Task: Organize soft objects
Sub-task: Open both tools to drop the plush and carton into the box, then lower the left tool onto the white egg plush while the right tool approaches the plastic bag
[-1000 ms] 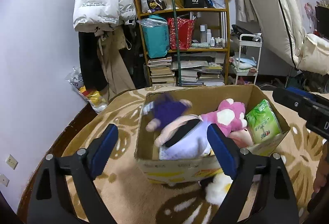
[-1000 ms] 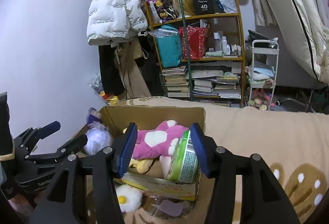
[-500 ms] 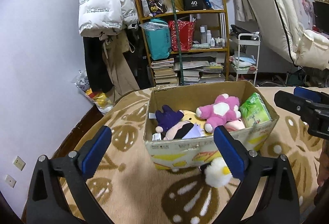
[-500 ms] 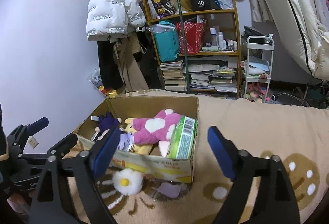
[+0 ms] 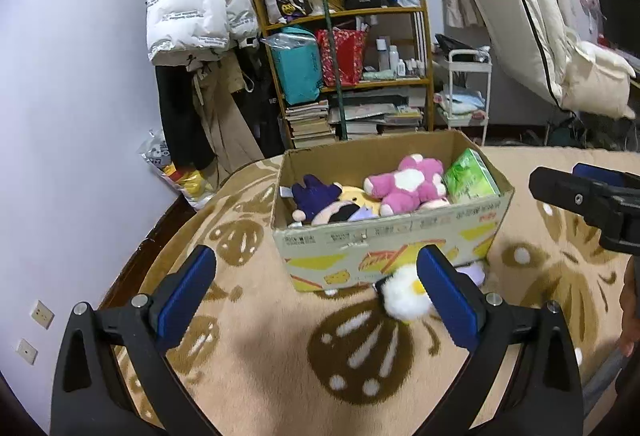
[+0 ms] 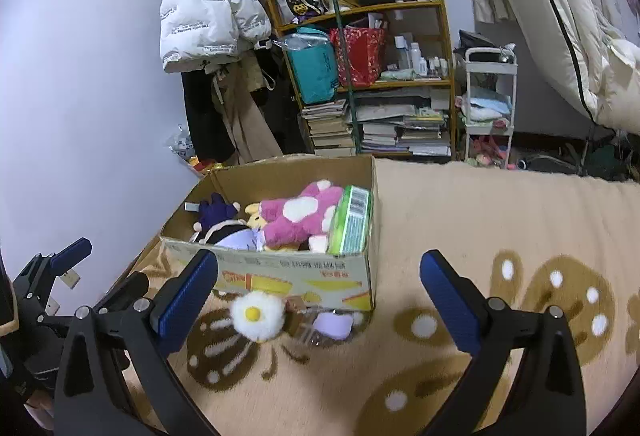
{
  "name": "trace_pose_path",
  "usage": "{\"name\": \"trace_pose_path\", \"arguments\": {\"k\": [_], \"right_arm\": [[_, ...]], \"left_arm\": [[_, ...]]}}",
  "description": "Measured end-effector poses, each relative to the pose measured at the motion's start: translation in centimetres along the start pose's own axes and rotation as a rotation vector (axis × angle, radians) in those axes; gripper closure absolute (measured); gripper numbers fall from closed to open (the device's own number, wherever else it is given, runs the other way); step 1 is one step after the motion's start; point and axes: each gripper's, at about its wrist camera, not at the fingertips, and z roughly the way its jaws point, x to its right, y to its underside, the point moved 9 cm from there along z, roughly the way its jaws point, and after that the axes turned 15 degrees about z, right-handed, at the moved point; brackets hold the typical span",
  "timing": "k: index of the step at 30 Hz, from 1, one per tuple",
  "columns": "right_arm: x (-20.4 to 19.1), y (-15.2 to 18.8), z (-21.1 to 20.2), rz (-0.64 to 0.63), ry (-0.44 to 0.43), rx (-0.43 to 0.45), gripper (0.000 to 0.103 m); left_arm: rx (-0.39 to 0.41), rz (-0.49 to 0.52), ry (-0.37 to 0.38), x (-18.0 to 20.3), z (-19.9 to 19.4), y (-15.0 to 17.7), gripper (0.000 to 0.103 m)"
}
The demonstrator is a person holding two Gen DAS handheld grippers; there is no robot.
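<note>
A cardboard box (image 5: 392, 240) (image 6: 280, 272) stands on the patterned carpet. Inside lie a pink-and-white plush (image 5: 408, 185) (image 6: 300, 211), a green tissue pack (image 5: 470, 179) (image 6: 352, 220) against the right wall, and a purple-and-lilac doll (image 5: 320, 199) (image 6: 224, 224) at the left. A white fluffy plush with a yellow centre (image 5: 400, 298) (image 6: 258, 316) lies on the carpet in front of the box. My left gripper (image 5: 316, 264) is open and empty, short of the box. My right gripper (image 6: 319, 264) holds nothing, its jaws still opening.
A lilac item (image 6: 334, 326) lies beside the white plush. Behind the box stand a crowded shelf (image 5: 352, 75), a hanging white jacket (image 5: 196, 11) and a small white cart (image 5: 468, 95). A folded mattress (image 5: 520, 15) leans at the right. The carpet's edge (image 5: 160, 228) runs along the left wall.
Both grippers drew back from the box. The right jaws spread wide off the green pack, the left jaws widened, and the doll settled into the box.
</note>
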Motion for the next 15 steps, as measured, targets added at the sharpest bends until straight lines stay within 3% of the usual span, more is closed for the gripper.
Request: {"name": "trace_pose_path", "arguments": {"k": [15], "right_arm": [[1.0, 1.6, 2.1, 0.003, 0.049, -0.083, 0.0]], "left_arm": [[-0.047, -0.018, 0.075, 1.3, 1.8, 1.2, 0.003]]}}
